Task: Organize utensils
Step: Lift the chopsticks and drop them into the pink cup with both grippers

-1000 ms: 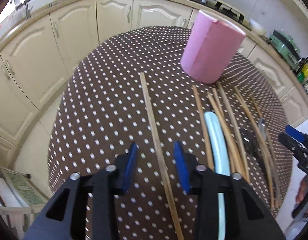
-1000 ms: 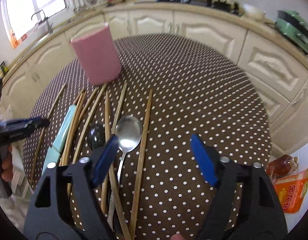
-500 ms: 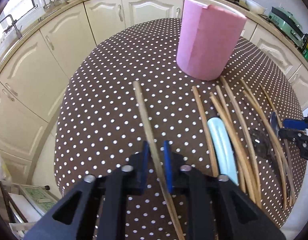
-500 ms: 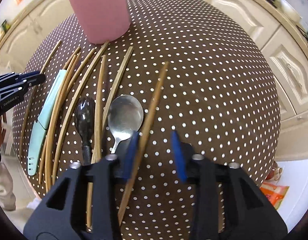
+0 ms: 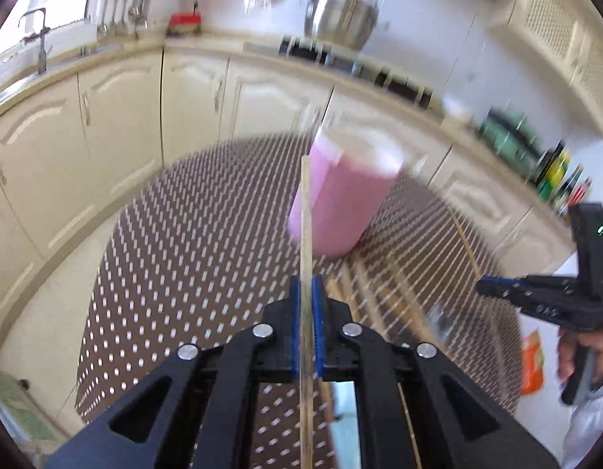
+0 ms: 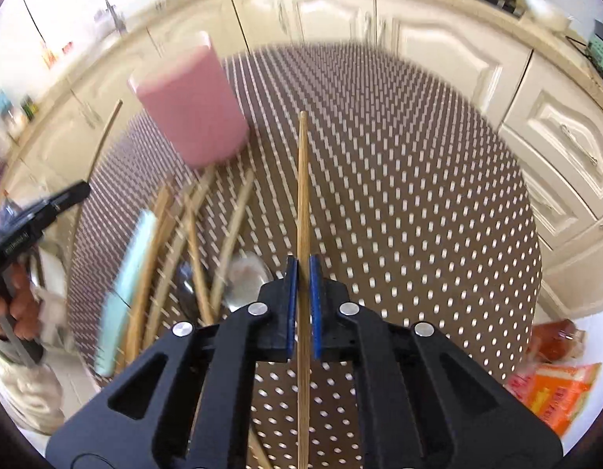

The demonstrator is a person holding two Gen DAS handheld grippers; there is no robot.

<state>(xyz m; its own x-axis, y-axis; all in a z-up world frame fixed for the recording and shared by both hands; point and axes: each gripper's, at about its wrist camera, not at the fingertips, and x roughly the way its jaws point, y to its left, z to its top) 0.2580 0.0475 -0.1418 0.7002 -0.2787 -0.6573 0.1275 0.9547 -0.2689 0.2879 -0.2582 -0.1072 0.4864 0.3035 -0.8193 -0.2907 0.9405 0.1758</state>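
The left gripper (image 5: 306, 285) is clamped on a wooden chopstick (image 5: 306, 219), whose far end reaches up across the pink cup (image 5: 342, 199) in that view. The right gripper (image 6: 302, 269) is clenched on a second chopstick (image 6: 302, 179), which points out over the brown dotted table (image 6: 419, 203), to the right of the cup (image 6: 190, 109). Both chopsticks run straight back between the blue pads and under the gripper bodies.

The cup stands upright on the table. Just in front of it lie the remaining utensils: several chopsticks (image 6: 231, 234), a pale blue piece (image 6: 125, 285) and what look like two spoons (image 6: 246, 277), though blur makes them hard to tell apart.

From the left wrist the right gripper (image 5: 483, 287) shows at the right edge, held by a hand (image 5: 583, 351). Cream cabinets (image 5: 117, 125) curve behind the table.
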